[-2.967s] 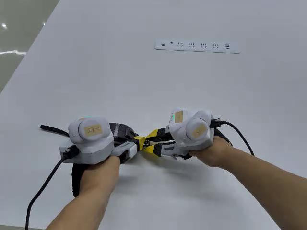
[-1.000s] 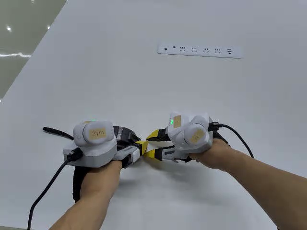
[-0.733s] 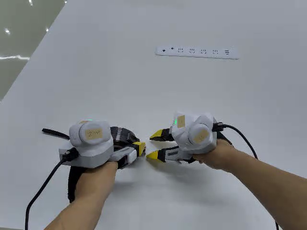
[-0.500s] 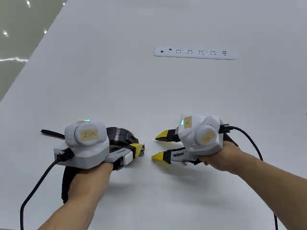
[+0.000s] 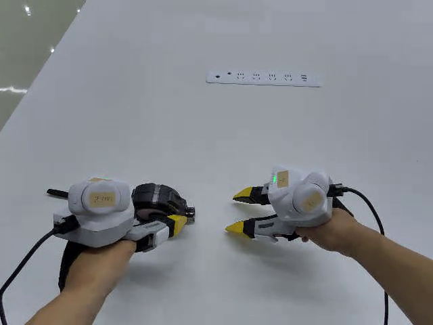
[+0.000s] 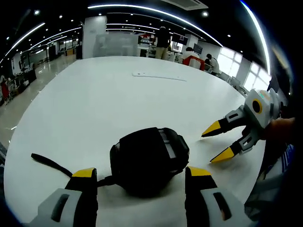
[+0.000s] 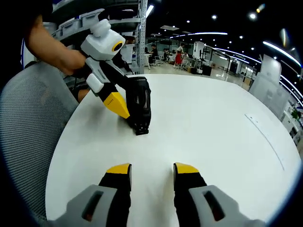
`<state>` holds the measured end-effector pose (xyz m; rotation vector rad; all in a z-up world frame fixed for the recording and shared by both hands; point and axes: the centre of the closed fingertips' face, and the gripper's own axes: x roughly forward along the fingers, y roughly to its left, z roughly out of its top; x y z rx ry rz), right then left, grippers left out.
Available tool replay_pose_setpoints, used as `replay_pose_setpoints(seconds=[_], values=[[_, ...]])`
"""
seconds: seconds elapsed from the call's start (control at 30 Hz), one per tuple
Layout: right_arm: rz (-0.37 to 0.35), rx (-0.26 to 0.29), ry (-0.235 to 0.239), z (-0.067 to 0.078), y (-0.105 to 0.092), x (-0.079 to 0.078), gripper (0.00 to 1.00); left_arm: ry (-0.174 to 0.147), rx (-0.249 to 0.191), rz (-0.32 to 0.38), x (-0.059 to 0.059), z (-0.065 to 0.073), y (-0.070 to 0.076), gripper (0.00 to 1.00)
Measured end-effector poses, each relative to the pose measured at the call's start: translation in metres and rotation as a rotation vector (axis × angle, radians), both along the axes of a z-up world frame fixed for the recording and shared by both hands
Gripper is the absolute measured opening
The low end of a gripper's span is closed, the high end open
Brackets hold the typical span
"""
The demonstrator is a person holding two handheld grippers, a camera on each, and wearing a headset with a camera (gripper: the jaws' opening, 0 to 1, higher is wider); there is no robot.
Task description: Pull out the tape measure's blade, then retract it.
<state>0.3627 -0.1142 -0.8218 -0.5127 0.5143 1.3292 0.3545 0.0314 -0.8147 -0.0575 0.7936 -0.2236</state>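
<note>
The left gripper (image 6: 141, 172) straddles the black tape measure (image 6: 149, 158), its blade wound in, though whether its jaws squeeze it I cannot tell, while the right gripper (image 7: 152, 168), spread wide and empty, has it ahead of its tips, not touching.

A broad white table (image 5: 203, 135) spreads across the head view, with a white power strip (image 5: 262, 78) lying on it toward twelve o'clock. A glossy grey-green floor (image 5: 27, 47) flecked with lamp glints shows at ten o'clock. In the left gripper view, long curved ceiling light strips (image 6: 142, 6) run at twelve o'clock above a white pillar (image 6: 94, 30), and bright windows (image 6: 232, 56) stand at two o'clock. In the right gripper view there is a grey mesh chair back (image 7: 28, 142) at nine o'clock, metal shelving (image 7: 128, 19) at eleven o'clock, and round ceiling spots (image 7: 214, 17) at one o'clock.
</note>
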Motion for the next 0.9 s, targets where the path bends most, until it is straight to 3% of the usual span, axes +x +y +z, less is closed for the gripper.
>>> replay_pose_setpoints(seconds=[0.33, 0.67, 0.9], values=[[-0.073, 0.004, 0.002, 0.005, -0.032, -0.003, 0.39, -0.011, -0.003, -0.09, -0.009, 0.003, 0.003, 0.73], [-0.161, 0.033, 0.009, 0.011, -0.069, -0.011, 0.44, -0.078, -0.062, -0.182, -0.018, 0.011, 0.001, 0.75], [-0.212, 0.045, 0.0, 0.017, -0.091, -0.017, 0.46, -0.073, -0.036, -0.243, -0.028, 0.008, 0.006, 0.75]])
